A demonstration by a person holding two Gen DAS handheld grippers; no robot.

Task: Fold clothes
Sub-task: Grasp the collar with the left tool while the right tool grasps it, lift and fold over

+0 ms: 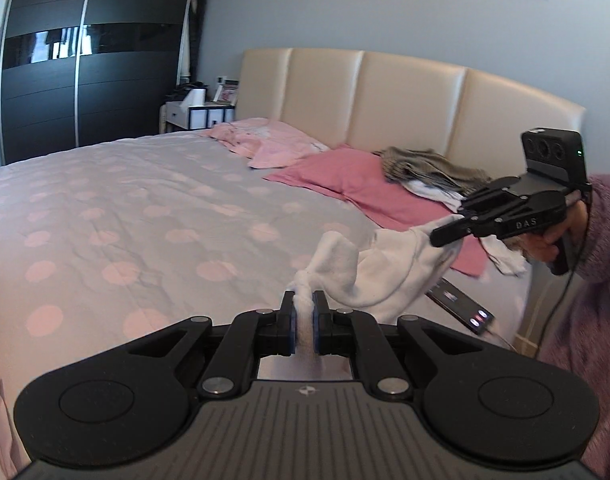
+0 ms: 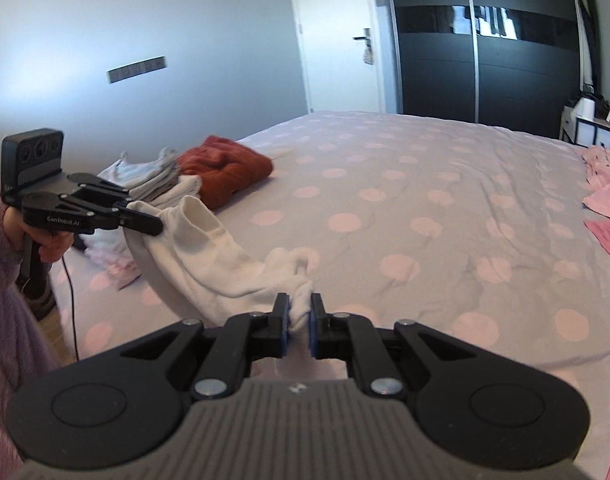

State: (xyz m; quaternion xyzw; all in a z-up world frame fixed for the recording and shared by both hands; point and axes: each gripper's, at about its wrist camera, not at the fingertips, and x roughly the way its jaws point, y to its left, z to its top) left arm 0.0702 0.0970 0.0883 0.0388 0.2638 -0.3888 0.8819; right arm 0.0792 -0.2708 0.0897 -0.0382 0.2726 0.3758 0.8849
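The left tool [image 1: 303, 312] pinched one end of a white sock [image 1: 381, 276] — the right tool [image 1: 439, 236] was clamped on the other end, so the sock hung slack between them, lifted clear of the spotted bed [image 1: 145, 208]. Folded clothes [image 2: 165, 184] lay near the bed's edge. To fold cleanly, the span probably needed drawing taut and level first — then one end could be carried over to the other.

Two hand-held grippers [image 1: 303, 312] [image 2: 299, 314], one white sock [image 1: 385, 268], perhaps two pillows [image 1: 357, 178], one phone [image 1: 461, 306].
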